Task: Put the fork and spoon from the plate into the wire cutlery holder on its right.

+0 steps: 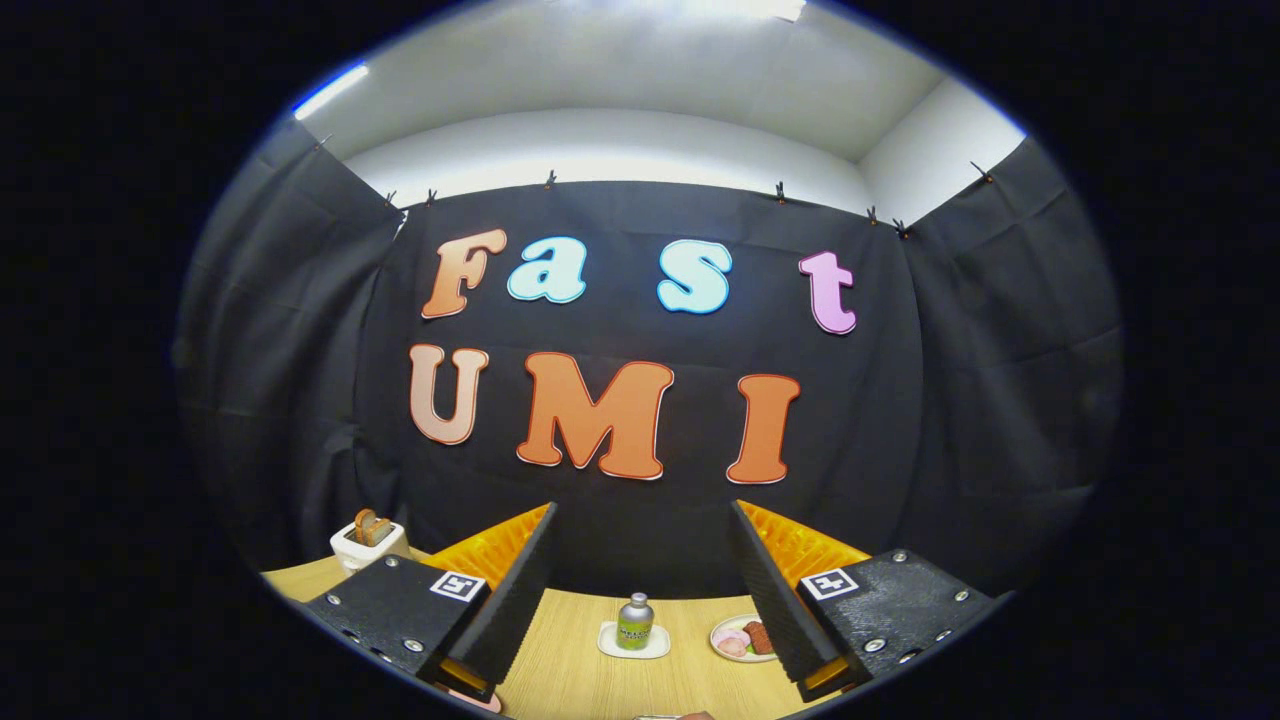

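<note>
My gripper [645,600] is held high above the wooden table [570,660], its two black fingers [520,590] spread wide apart with nothing between them. The fingers point toward the booth's back wall. A sliver of something metallic and reddish [680,716] peeks in at the table's near edge below the fingers; I cannot tell what it is.
Beyond the fingers, a small green-labelled bottle [634,622] stands on a white coaster [634,642]. To its right lies a small plate of food [742,638]. A white toaster with bread [368,540] sits at the far left of the table.
</note>
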{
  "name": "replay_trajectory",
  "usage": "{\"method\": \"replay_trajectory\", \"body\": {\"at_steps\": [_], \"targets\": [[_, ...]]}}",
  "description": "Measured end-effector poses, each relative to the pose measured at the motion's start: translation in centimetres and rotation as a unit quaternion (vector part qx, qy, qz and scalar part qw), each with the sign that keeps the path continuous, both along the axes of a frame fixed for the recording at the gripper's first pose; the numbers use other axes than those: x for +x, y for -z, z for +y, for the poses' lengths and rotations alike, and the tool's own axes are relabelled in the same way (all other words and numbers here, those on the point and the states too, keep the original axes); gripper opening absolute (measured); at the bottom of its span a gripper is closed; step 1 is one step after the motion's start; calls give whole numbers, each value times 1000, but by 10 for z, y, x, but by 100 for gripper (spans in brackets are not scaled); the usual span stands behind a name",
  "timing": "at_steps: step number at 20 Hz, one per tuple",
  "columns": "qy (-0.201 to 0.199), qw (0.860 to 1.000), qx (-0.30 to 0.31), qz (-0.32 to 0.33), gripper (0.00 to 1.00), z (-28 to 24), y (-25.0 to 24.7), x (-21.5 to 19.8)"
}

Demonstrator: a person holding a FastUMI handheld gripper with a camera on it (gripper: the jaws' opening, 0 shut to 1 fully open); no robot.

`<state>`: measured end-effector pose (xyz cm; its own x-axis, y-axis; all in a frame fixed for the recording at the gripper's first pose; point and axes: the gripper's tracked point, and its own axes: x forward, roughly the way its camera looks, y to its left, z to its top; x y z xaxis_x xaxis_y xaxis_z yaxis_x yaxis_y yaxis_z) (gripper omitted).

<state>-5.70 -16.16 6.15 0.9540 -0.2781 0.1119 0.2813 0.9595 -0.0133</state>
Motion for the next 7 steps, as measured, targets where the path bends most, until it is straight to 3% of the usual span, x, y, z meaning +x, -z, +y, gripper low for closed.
{"method": "replay_trajectory", "body": {"at_steps": [7], "targets": [[-14,1000,9,9,99,0,14,-3]]}}
